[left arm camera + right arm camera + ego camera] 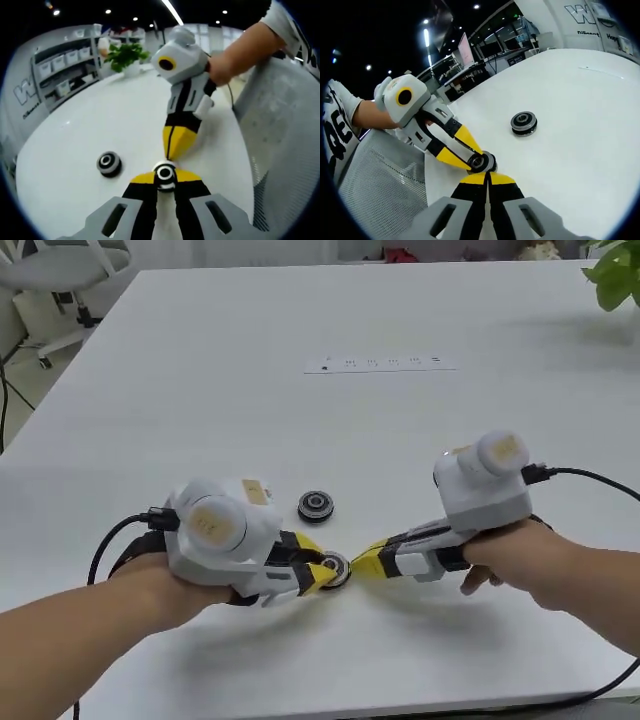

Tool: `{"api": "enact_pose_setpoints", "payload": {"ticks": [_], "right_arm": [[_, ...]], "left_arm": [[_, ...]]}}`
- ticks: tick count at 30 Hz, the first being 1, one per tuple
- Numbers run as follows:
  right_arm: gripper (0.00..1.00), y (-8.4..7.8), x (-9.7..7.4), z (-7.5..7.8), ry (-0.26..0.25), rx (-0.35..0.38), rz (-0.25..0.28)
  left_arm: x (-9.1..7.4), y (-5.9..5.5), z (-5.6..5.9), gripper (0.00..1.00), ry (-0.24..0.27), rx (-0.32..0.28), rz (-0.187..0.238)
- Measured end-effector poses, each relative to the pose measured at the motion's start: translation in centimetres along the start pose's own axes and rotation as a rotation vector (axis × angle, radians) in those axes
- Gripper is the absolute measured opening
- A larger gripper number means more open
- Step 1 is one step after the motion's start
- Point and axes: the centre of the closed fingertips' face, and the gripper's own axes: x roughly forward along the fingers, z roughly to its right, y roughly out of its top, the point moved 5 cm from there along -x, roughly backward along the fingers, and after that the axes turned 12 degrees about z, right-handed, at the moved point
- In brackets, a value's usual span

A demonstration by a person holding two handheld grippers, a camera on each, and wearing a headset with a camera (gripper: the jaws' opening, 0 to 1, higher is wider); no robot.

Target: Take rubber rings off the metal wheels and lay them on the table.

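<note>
Rubber-ringed metal wheel (333, 568) is being held low over the near side of the table (420, 440) in the head view. The left gripper (320, 576) is clenching it from the left and the right gripper (364, 562) is meeting it nose-on from the right. A second wheel (316, 505) is lying just beyond them.

In the left gripper view, the jaws are grasping the wheel (165, 173) by its sides, round face showing. The right gripper (175, 146) is pointing straight down at its far edge.

In the right gripper view, the jaws are lying pressed together, tips touching the wheel's rubber ring (491, 162). Whether they are nipping it cannot be told. Both grippers are lining up on one left-right axis, so peeling likely means drawing rightward.
</note>
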Motion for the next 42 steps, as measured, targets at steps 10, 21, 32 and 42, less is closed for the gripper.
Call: {"api": "enact_pose_setpoints", "payload": {"ticks": [10, 21, 32, 42], "right_arm": [[0.00, 0.2, -0.1, 0.5, -0.005, 0.089, 0.037], [0.00, 0.4, 0.0, 0.2, 0.012, 0.117, 0.053], [0.00, 0.4, 0.1, -0.2, 0.022, 0.120, 0.052], [0.00, 0.5, 0.3, -0.9, 0.042, 0.118, 0.051]], "left_arm": [[0.1, 0.1, 0.0, 0.12, 0.009, 0.006, -0.010], [0.0, 0.1, 0.0, 0.11, 0.011, 0.017, -0.018], [0.0, 0.1, 0.0, 0.11, 0.006, 0.023, -0.020], [0.1, 0.1, 0.1, 0.10, 0.001, 0.032, -0.024]]}}
